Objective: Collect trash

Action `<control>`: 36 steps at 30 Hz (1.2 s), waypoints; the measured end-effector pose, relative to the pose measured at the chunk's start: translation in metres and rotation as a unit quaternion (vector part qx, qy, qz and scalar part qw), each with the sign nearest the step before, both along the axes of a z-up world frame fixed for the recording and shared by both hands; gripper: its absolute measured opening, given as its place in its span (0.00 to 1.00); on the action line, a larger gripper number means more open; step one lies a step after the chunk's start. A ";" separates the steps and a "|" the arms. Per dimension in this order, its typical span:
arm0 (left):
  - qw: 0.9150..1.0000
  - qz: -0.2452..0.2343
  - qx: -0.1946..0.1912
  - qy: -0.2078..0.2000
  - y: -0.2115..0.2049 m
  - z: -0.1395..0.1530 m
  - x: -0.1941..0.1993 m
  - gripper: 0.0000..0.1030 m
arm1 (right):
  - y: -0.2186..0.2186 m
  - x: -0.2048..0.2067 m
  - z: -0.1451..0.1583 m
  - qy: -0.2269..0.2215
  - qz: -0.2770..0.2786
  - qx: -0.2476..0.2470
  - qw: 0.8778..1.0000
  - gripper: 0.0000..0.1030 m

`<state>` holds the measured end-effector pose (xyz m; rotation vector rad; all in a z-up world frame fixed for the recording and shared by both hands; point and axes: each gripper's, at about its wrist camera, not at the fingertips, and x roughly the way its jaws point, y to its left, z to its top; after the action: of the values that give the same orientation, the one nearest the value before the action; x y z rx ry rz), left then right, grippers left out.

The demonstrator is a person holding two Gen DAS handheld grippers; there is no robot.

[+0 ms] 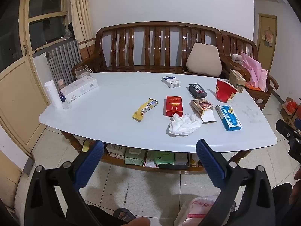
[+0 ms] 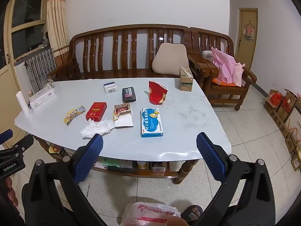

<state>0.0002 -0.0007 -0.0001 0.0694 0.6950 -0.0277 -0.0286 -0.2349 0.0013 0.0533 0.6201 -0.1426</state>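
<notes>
A: What stands largest in view?
B: A wooden bench (image 2: 120, 56), then the pale worktop (image 2: 188, 116) in front of it, well ahead of both grippers.

A: How do the jaws stand?
B: The left gripper (image 1: 150, 162) and the right gripper (image 2: 150, 158) both have jaws spread wide, with nothing between them, short of the worktop's near edge.

A: Where is the trash, counted?
B: All on the worktop: one blue box (image 2: 151, 122) straight ahead of the right jaws; one crushed red cup (image 2: 157, 92); one red pack (image 2: 96, 111); one torn pack (image 2: 121, 111); one black pack (image 2: 129, 94); one white pack (image 2: 110, 87); one crumpled tissue (image 1: 183, 125) just beyond the left jaws; one yellow wrapper (image 1: 144, 109).

A: And below the jaws?
B: One plastic bag (image 2: 148, 214) on the floor.
</notes>
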 end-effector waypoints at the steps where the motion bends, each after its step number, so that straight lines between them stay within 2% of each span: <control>1: 1.000 0.000 -0.010 0.003 0.002 0.000 0.001 0.93 | 0.000 0.000 0.000 -0.004 0.000 0.001 1.000 0.94; 8: 1.000 -0.003 -0.007 -0.007 0.002 0.003 0.000 0.93 | -0.001 0.000 0.001 -0.004 0.000 0.004 1.000 0.94; 15: 1.000 0.000 -0.006 -0.001 0.013 -0.005 0.007 0.93 | 0.005 -0.002 -0.001 -0.006 -0.002 0.006 1.000 0.94; 18: 1.000 0.001 -0.004 -0.002 0.004 0.002 0.002 0.93 | 0.000 -0.002 0.003 -0.007 0.000 0.009 1.000 0.94; 36: 1.000 -0.003 -0.003 -0.007 0.002 0.002 0.000 0.93 | -0.001 -0.002 0.003 -0.006 0.000 0.013 1.000 0.94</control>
<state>0.0007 0.0009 0.0019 0.0653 0.6814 -0.0351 -0.0309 -0.2358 0.0039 0.0783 0.6100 -0.1339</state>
